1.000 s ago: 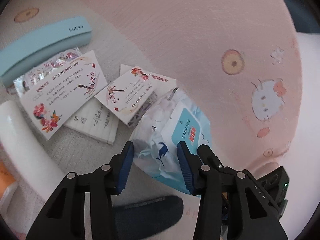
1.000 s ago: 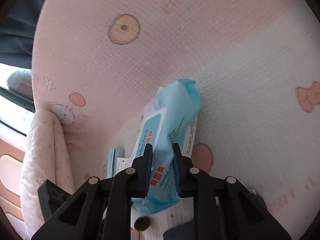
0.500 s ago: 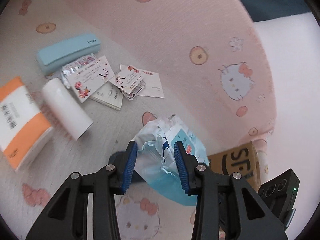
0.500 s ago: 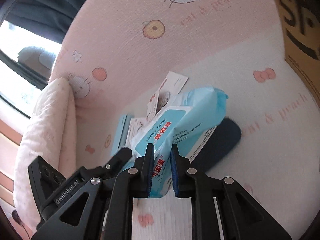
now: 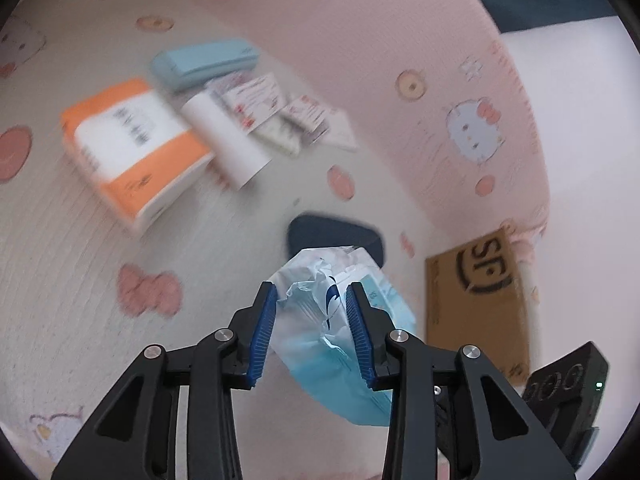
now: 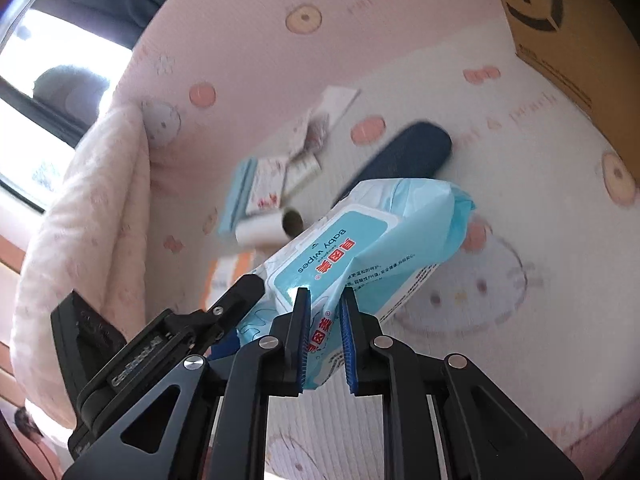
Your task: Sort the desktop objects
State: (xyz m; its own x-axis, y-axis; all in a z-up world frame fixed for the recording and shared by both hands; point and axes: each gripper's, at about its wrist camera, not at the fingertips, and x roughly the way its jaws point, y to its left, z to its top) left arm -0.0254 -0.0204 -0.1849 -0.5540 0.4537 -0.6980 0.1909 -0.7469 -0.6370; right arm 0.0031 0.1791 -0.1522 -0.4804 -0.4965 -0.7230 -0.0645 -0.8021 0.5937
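The baby wipes pack [image 6: 362, 256], a soft blue-and-white packet with a rigid flip lid, hangs in the air above the bed, carried between both claws. The right gripper [image 6: 323, 300] is clenched on one end of it, its blue pads squeezing the crinkled plastic just below the lid. The left gripper [image 5: 312, 294] has the other, crumpled end of the pack [image 5: 340, 320] between its blue pads, which press into the wrapper while its jaws are closing further. In the right wrist view the black body of the left gripper shows at the lower left, reaching in to the pack from that side. Just beyond the pack, lying on the sheet [image 5: 60, 280], is a dark navy case [image 5: 334, 234], partly hidden behind the packet. The sheet is cream and pink with cartoon cats, bows and dots. Farther off on the sheet sits a loose cluster: an orange-and-white tissue pack [image 5: 136, 148], a white paper roll [image 5: 226, 140] lying beside it, a light blue case [image 5: 204, 62] behind them, and several printed cards and small sachets [image 5: 280, 116] overlapping one another, all blurred. A brown cardboard box [image 5: 478, 308] with a black round logo stands at the right of the left wrist view, near the bed's pink edge. A pale quilted cushion [image 6: 88, 216] rises at the left of the right wrist view.
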